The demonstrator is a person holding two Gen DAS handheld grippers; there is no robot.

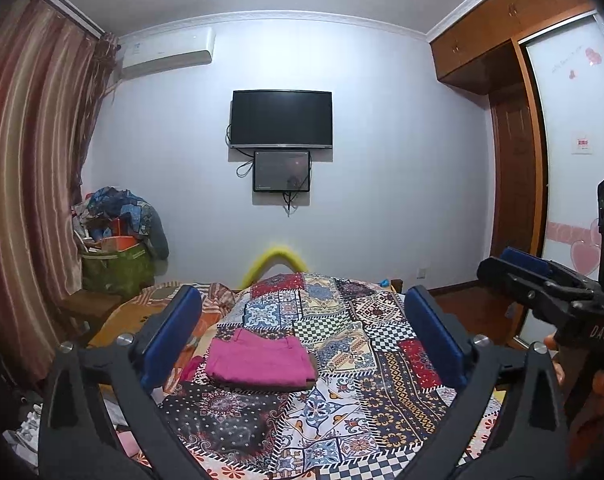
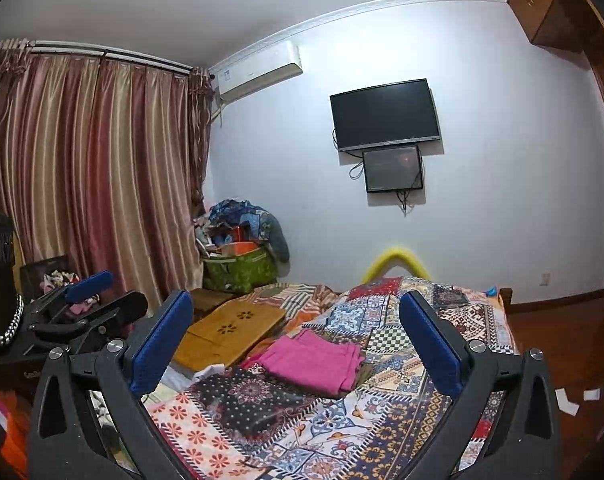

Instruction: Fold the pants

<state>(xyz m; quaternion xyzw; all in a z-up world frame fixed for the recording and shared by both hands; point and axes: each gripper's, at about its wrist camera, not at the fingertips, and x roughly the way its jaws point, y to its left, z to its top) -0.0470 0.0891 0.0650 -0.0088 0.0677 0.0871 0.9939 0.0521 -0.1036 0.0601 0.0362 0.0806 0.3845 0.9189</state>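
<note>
The pink pants lie folded in a neat rectangle on the patchwork bedspread, over a darker folded cloth beneath. They also show in the right wrist view. My left gripper is open and empty, held above and short of the pants. My right gripper is open and empty, also held back above the bed. The right gripper shows at the right edge of the left wrist view; the left gripper shows at the left of the right wrist view.
A wooden lap table lies on the bed left of the pants. A green bag piled with clothes stands by the striped curtain. A TV hangs on the far wall. A wardrobe stands right.
</note>
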